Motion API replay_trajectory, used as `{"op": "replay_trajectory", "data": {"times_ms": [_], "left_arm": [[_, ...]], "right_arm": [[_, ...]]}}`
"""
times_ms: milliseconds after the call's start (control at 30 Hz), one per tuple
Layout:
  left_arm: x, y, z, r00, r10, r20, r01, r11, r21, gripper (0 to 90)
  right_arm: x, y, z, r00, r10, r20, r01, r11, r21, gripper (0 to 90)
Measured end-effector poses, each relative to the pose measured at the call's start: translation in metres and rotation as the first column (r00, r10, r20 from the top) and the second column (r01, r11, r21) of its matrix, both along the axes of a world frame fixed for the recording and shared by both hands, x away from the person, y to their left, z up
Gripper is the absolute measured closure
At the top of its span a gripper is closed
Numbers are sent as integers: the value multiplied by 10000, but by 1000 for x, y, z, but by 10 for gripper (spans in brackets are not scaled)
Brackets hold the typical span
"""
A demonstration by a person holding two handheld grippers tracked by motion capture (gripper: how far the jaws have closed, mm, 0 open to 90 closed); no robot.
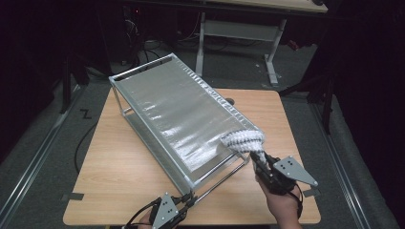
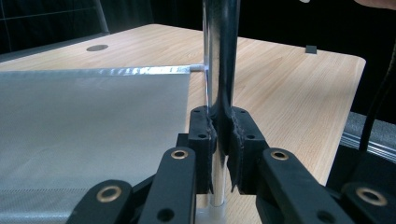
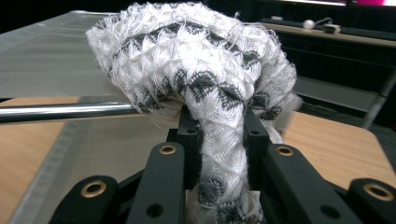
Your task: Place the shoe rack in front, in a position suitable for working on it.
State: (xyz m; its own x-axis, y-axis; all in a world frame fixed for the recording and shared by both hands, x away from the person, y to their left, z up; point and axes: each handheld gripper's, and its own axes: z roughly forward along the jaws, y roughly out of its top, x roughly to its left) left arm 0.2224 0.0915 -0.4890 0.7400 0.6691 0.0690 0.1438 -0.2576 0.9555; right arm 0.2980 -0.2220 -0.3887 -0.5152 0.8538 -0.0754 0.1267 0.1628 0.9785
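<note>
Meanwhile, left gripper (image 2: 223, 140) jaws clenched on rack post (image 2: 220, 56), right gripper (image 3: 217, 135) jaws grasping cloth (image 3: 196, 60)

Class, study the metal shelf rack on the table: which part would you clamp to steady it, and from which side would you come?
Probably the thin upright corner post of the rack, approached from the table's near edge. It is a slim round tube that fits between jaws, standing free of the mesh shelf. The left gripper grips it there.

Both tongs, left (image 1: 190, 201) & right (image 1: 258, 157), were matte black w/ brass-ringed pivot holes, small screws, grey three-cornered top plates dotted w/ holes. Black cables trailed; a black strap circled the right wrist.
</note>
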Motion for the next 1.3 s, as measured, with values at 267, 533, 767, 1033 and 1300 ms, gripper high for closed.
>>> {"op": "replay_trajectory", "data": {"times_ms": [267, 533, 767, 1033, 1300], "left_arm": [[1, 0, 0, 10000, 28, -13, -28, 10000, -20, 805], [1, 0, 0, 10000, 45, -38, -46, 10000, -48, 805], [2, 0, 0, 9999, 62, -100, -64, 9999, -115, 805], [2, -1, 0, 9999, 50, -130, -52, 9999, -94, 807], [0, 4, 1, 10000, 53, -78, -53, 10000, -16, 806]], "right_arm": [[-25, 29, 0, 9924, 1230, 88, -1227, 9919, -329, 759], [-53, 58, 0, 9729, 2314, 46, -2309, 9717, -498, 760], [-69, 75, -1, 9528, 3036, 75, -3022, 9505, -726, 760], [-66, 71, 0, 9591, 2826, 148, -2803, 9560, -866, 754], [-48, 50, 0, 9812, 1919, 182, -1896, 9779, -879, 752]]}}
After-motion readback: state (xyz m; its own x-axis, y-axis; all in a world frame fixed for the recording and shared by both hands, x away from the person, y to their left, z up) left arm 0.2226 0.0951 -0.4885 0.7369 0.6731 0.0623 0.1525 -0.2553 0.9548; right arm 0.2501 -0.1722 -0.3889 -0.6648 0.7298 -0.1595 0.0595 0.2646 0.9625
